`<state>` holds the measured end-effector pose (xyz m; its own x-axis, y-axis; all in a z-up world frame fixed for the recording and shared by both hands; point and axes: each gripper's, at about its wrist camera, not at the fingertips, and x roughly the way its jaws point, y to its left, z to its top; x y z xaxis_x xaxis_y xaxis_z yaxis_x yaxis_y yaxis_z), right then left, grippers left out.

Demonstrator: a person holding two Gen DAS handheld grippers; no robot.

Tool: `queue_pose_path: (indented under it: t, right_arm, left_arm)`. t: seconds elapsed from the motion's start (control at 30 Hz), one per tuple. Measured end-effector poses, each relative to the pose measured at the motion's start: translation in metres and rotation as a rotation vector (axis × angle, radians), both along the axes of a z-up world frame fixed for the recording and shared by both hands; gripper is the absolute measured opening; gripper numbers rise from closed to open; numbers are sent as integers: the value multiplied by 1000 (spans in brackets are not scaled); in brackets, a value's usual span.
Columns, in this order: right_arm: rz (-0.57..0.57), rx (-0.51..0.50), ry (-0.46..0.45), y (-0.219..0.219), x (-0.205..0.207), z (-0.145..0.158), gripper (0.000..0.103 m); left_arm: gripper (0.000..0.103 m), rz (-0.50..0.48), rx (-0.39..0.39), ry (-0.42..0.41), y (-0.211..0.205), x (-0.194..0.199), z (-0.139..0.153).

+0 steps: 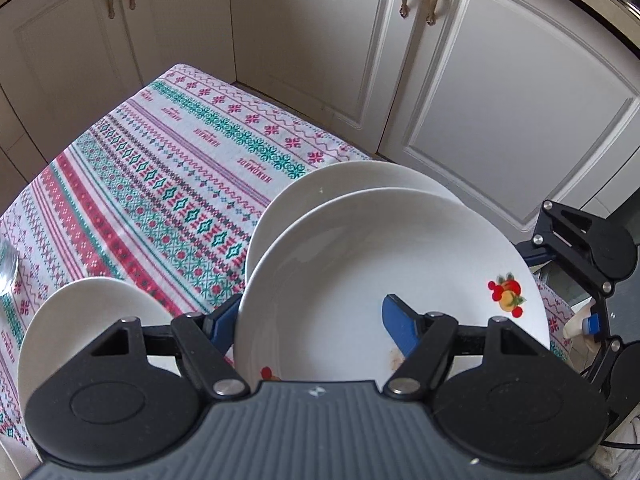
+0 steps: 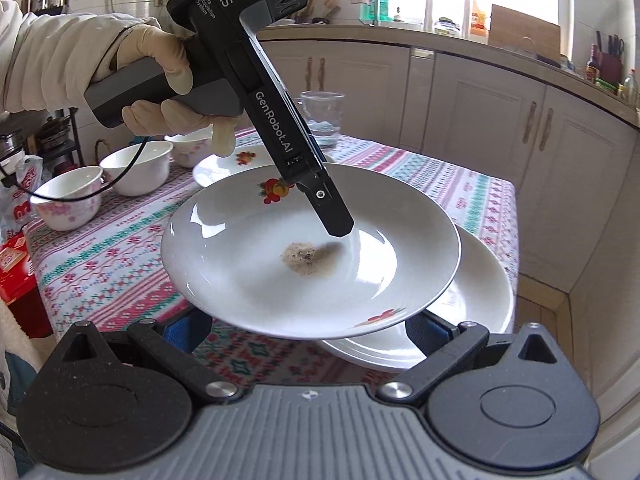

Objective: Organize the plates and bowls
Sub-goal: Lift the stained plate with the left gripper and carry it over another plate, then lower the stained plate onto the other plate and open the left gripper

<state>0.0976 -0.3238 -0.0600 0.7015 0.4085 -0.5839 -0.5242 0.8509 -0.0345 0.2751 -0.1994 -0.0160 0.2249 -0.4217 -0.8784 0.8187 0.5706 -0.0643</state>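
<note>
Left gripper [image 1: 316, 318] clamps fruit-print plate [image 1: 360, 272] rim, 1 white plate [image 1: 340, 178] beyond; right gripper [image 2: 308, 332] gapes beneath.

Held plate [image 2: 280, 264] hangs above second plate [image 2: 476, 304] on the table [image 2: 440, 184]; bowls [image 2: 136, 168] left.

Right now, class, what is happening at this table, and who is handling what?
A person in gloves is sorting dishes with two handheld tools. The left tool grips the rim of a fruit-patterned plate that has a brownish food smear in its middle, holding it tilted above a plain white plate on the patterned tablecloth. The right tool sits under the lifted plate, jaws apart, holding nothing. Three bowls, another plate and a glass wait further back.
</note>
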Motion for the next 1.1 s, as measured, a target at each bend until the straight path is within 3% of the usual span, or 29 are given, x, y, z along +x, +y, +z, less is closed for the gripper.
queue_pose_path:
  t: [0.3, 0.63, 0.9, 1.1]
  right_arm:
    - [-51, 24, 13, -23, 2, 1, 103]
    - [-94, 18, 41, -24, 11, 2, 103]
    - [-131, -41, 77, -20, 13, 5, 103]
    - [-158, -21, 115, -24, 14, 3, 103]
  left_arm:
    - [73, -31, -6, 13, -23, 11, -9]
    - [73, -43, -31, 52, -33, 27, -20]
    - [73, -62, -38, 57, -41, 30, -23]
    - [73, -81, -28, 44, -48, 28, -27]
